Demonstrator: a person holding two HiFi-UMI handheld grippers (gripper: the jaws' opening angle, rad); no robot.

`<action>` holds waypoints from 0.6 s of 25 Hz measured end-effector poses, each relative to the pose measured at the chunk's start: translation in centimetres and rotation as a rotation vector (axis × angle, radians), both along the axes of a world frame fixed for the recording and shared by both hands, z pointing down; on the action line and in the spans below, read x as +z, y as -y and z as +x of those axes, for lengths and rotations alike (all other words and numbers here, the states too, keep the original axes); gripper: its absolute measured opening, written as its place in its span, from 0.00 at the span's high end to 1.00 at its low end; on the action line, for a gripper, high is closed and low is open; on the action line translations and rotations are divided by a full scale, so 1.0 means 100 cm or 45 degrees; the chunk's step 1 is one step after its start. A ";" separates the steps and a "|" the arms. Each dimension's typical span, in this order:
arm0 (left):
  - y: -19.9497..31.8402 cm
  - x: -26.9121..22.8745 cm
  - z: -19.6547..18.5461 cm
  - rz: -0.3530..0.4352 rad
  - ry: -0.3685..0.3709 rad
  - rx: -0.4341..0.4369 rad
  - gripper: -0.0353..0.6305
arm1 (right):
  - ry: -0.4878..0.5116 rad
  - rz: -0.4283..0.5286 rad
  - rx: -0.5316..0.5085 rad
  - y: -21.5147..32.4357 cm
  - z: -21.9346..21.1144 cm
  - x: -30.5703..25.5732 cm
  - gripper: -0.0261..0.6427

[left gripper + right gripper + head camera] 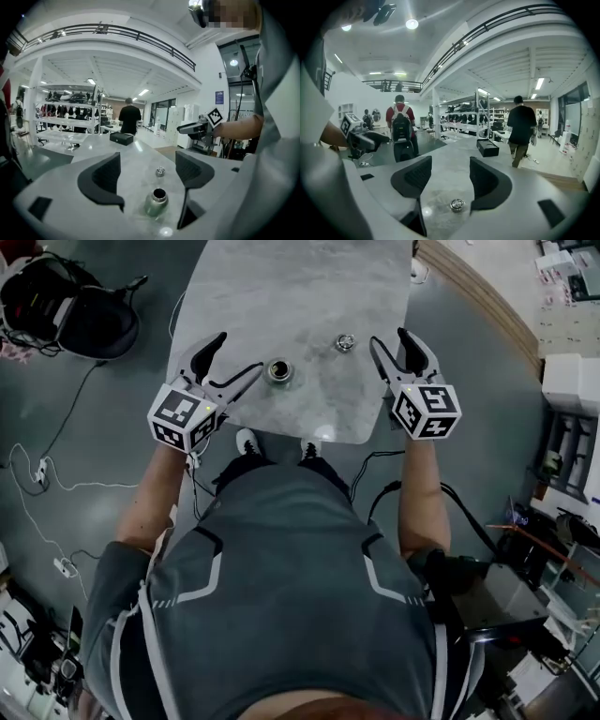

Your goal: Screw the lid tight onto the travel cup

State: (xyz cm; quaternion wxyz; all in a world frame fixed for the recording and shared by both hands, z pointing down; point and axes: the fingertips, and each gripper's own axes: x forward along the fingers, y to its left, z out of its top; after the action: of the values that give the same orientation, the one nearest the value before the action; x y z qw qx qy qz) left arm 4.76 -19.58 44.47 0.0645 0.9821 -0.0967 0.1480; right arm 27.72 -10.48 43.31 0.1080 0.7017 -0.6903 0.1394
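A grey table [300,296] is seen from above, with a metal travel cup [279,370] standing upright on it, its mouth uncovered. The lid [345,342] lies apart from the cup, a little farther from the person and toward the right side of the table.

The left gripper [241,352] is held over the near left part of the table with its jaws spread wide and nothing gripped. The cup stands just beside the tip of its inner jaw and is not touched by either pad. In the left gripper view the cup appears low in the gap between the jaws, with the lid beyond it.

The right gripper [389,337] is likewise held with its jaws apart and nothing between the pads. The lid lies on the table just beside its inner jaw tip, untouched.

A black box [487,147] rests at the far end of the table.
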 end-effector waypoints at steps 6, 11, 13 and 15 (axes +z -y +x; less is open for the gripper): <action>-0.026 0.074 0.007 -0.029 0.109 -0.109 0.41 | 0.050 -0.129 -0.145 0.006 0.010 0.070 0.53; -0.035 0.129 0.001 -0.077 0.214 -0.185 0.37 | 0.069 -0.210 -0.218 0.015 0.006 0.116 0.51; -0.040 0.149 -0.002 -0.085 0.260 -0.224 0.37 | 0.075 -0.250 -0.257 0.017 0.003 0.134 0.50; -0.047 0.166 0.003 -0.111 0.293 -0.262 0.37 | 0.078 -0.295 -0.291 0.017 0.003 0.153 0.50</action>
State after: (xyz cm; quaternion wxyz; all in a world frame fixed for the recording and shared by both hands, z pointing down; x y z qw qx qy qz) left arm 5.03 -14.90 61.11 0.1104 0.9398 -0.1969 0.2564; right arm 28.07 -12.17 58.62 0.1825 0.5968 -0.7479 0.2262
